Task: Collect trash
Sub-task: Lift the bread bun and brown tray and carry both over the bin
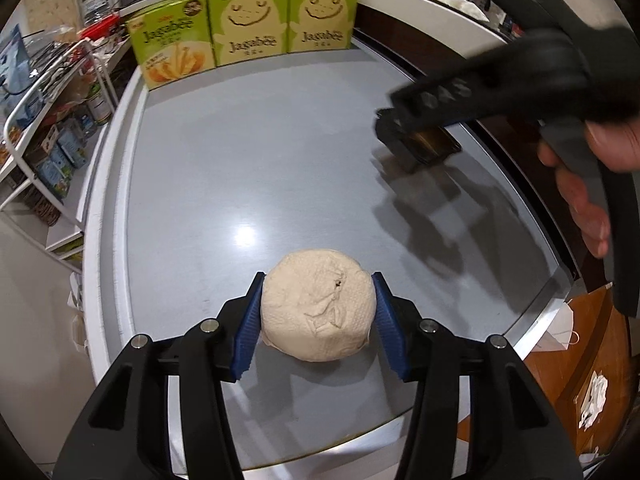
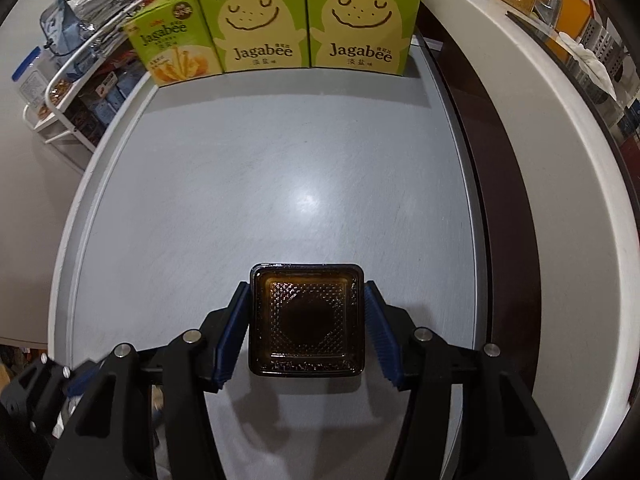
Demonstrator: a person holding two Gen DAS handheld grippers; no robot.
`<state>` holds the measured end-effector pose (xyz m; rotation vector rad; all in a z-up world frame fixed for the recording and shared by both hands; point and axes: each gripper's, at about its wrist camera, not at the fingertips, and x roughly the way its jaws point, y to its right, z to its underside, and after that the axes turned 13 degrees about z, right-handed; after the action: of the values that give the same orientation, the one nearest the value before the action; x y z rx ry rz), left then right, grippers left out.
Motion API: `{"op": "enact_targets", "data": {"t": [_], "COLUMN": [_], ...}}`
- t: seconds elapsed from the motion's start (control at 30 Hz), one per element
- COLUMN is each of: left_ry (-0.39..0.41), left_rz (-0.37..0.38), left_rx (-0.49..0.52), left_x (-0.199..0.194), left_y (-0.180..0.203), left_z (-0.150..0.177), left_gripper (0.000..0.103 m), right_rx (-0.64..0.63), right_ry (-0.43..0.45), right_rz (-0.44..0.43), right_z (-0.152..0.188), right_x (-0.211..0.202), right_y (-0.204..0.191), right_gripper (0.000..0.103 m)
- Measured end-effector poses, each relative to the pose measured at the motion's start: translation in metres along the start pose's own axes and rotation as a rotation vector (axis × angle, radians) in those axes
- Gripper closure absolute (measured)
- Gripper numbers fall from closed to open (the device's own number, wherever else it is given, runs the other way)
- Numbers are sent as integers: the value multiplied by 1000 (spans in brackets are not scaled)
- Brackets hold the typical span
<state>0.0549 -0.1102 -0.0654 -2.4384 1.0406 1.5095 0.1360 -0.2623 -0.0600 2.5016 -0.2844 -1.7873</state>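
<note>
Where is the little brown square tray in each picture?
Left wrist view: the brown tray is at the right, blurred, in the right gripper.
Right wrist view: the brown tray is low in the middle, between the blue pads.
Shared landmark: the three green snack boxes along the table's far edge.

Cream embossed tissue ball (image 1: 318,306), dark amber dimpled tray (image 2: 307,320), green Jagabee boxes (image 2: 264,28)

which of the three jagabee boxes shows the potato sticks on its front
The leftmost Jagabee box; the middle box and right box show only a smiling cartoon face.
</note>
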Motion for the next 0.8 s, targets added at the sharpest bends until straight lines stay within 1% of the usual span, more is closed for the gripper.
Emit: {"op": "enact_targets", "data": {"t": [0.13,0.3,0.67,0.8], "left_ry": [19,48,105,119], "left_rz": [-9,-5,8,16], "left_rx": [-10,-11,11,23], "left_x": [-12,-31,-78,-96], "left_y": [-6,-7,1,7], "left_z": [-1,-2,10,19], "left_gripper": [51,51,51,51], "right_rx": [1,-1,-17,-28], "right_ry": [19,56,159,178], "right_rz": [-22,-57,-122,-154], "right_z": [11,24,71,94], "right_x": [-14,-38,-104,-123], "right_y": [2,-4,-3,0], "right_gripper": [48,48,48,48]}}
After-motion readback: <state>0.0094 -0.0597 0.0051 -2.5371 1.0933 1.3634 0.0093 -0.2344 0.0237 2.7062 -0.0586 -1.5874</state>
